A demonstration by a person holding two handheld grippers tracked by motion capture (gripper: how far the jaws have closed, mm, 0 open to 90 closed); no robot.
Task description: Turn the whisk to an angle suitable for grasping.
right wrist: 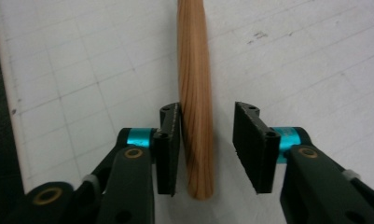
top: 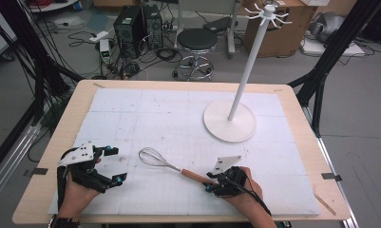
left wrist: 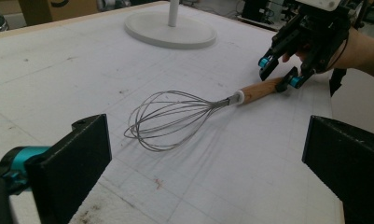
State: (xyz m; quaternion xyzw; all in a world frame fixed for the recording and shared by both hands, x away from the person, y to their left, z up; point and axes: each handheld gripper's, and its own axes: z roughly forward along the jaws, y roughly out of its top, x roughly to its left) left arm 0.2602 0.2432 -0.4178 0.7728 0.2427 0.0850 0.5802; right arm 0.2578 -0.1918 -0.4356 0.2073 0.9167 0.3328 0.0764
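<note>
Whisk (top: 166,164) handle between right gripper (right wrist: 205,154) jaws

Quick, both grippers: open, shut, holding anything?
Left gripper: open, empty, apart from the whisk.
Right gripper: open around the whisk's wooden handle; one pad touches it, the other stands clear.

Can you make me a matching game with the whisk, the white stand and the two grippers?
Things:
1. whisk
2. stand
3. left hand-held gripper
4. right hand-held gripper

Where or how:
A. upright at the far right of the table
B. jaws wide apart, nothing between them
C. lying flat mid-table
D. jaws around a wooden handle

Pairs: 1-C, 2-A, 3-B, 4-D
</note>
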